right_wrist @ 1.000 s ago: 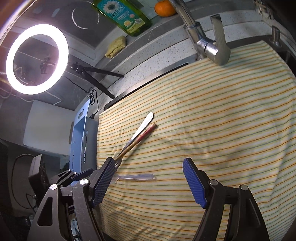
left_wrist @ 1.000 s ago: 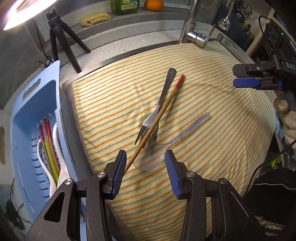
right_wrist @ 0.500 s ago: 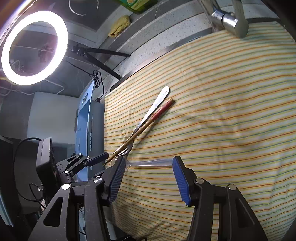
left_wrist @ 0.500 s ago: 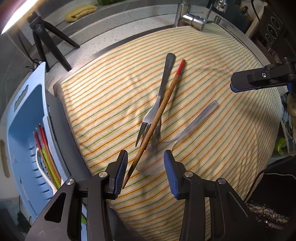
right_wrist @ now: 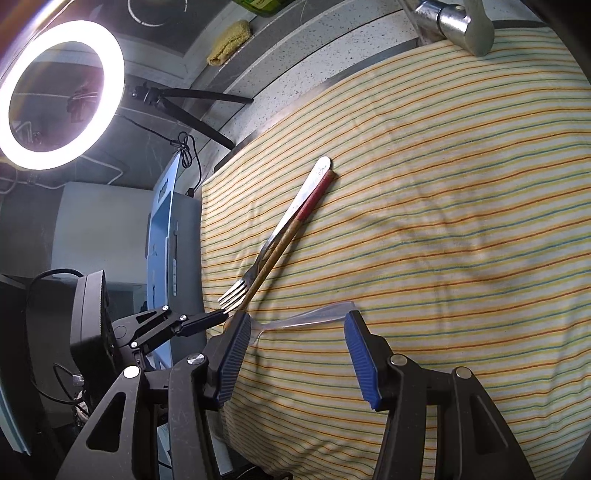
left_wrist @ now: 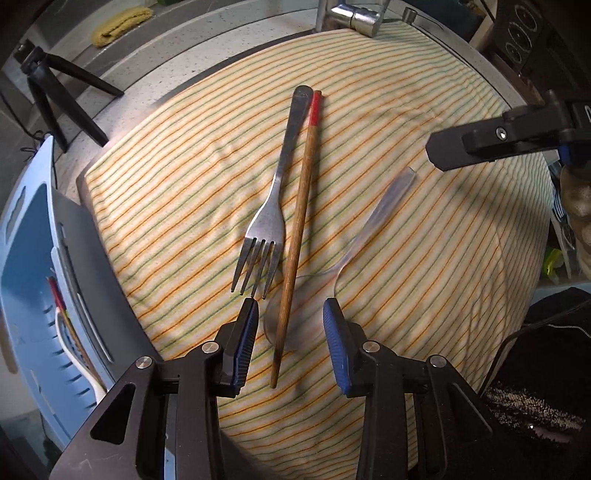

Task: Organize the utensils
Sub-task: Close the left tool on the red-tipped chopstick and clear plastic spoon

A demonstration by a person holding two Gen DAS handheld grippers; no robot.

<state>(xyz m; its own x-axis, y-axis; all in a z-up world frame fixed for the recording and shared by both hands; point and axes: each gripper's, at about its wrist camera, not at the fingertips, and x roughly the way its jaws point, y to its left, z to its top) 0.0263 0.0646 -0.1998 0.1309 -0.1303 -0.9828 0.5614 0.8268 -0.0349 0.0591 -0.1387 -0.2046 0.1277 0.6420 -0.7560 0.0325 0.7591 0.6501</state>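
Observation:
A metal fork [left_wrist: 275, 206], a red-tipped wooden chopstick [left_wrist: 298, 221] and a clear plastic spoon [left_wrist: 373, 221] lie on the striped cloth [left_wrist: 424, 295]. The chopstick crosses the spoon's bowl. My left gripper [left_wrist: 290, 339] is open, its jaws on either side of the chopstick's thin end and the spoon bowl, not closed on them. My right gripper [right_wrist: 293, 354] is open just above the spoon's handle [right_wrist: 317, 314]. The fork [right_wrist: 280, 236] and chopstick [right_wrist: 295, 225] also show in the right wrist view.
A blue utensil basket [left_wrist: 33, 295] with chopsticks and white spoons stands left of the cloth. A faucet [left_wrist: 354, 14] is at the back, a tripod [left_wrist: 55, 96] at the back left, a ring light [right_wrist: 55, 92] beyond it.
My left gripper has moved forward and down so its jaws now straddle the chopstick tip and spoon bowl. My right gripper has come closer over the spoon handle.

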